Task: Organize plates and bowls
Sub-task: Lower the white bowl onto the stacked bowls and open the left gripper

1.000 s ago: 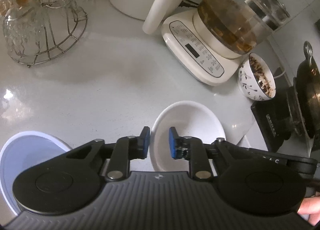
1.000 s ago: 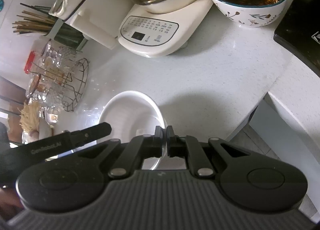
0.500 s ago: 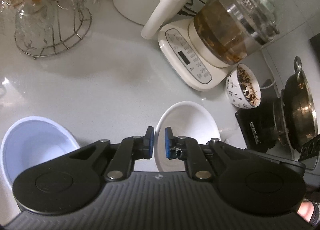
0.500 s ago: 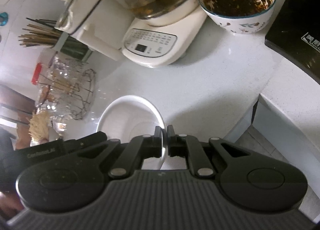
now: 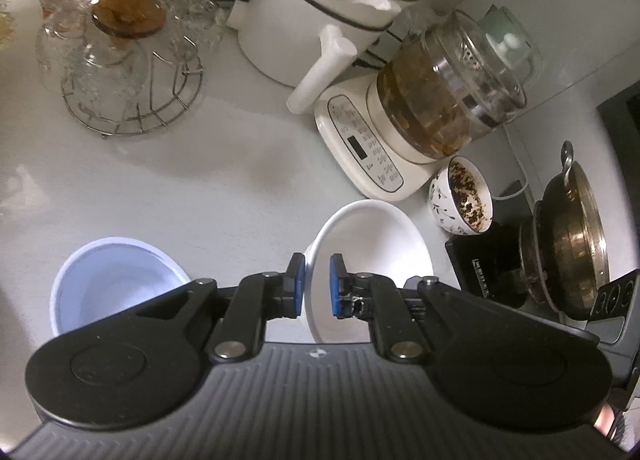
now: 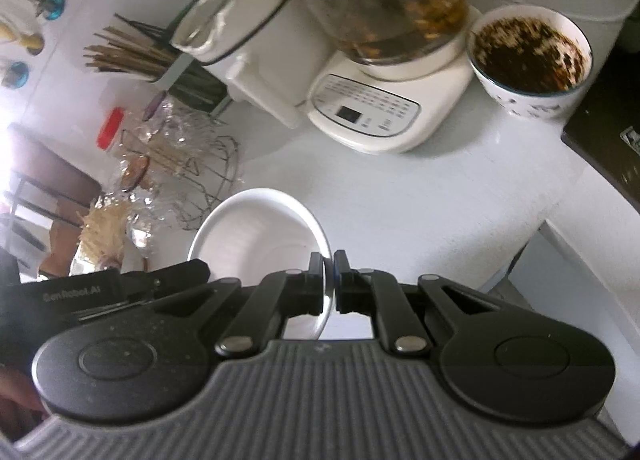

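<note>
Basically the white bowl [image 5: 372,248] is up off the counter [image 5: 224,180], tilted, pinched at opposite rims by both tongs. Left gripper [image 5: 317,284] has its blue pads nearly closed over the bowl's left edge (wall between them); right gripper [image 6: 329,278] is clamped tight on the right rim. Blue bowl [image 5: 116,284] sits left of it, kettle base [image 5: 360,144] behind, patterned bowl [image 5: 460,200] to the right.

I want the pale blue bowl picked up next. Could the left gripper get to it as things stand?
Probably not yet: the left gripper is shut on the white bowl's rim. The blue bowl sits close beside it on open counter, so once freed, likely yes.
</note>
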`<state>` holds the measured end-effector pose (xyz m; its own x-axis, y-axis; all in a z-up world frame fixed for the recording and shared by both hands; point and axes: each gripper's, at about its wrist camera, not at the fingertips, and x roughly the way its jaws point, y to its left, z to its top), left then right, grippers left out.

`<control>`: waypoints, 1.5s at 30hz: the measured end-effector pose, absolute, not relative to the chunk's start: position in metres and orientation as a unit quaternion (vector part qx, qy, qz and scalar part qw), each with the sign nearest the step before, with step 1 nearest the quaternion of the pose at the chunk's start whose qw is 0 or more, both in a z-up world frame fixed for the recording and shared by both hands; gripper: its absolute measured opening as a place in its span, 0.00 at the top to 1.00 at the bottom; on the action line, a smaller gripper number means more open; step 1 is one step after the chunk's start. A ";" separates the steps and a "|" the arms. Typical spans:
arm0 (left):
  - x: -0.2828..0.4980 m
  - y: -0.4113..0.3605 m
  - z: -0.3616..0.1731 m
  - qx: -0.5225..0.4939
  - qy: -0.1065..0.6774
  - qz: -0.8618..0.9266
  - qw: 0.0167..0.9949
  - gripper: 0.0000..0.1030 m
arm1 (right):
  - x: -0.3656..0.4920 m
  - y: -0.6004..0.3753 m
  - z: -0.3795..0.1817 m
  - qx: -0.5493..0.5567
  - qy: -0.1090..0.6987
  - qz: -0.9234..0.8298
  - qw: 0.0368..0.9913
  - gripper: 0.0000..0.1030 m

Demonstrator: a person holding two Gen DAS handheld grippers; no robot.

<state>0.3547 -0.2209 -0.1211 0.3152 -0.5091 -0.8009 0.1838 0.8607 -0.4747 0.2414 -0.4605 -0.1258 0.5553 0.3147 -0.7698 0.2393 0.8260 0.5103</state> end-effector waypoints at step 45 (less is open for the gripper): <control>0.299 -0.079 -0.118 -0.213 0.506 -0.062 0.834 0.86 | 0.277 -0.322 -0.127 0.191 0.494 0.151 0.835 0.90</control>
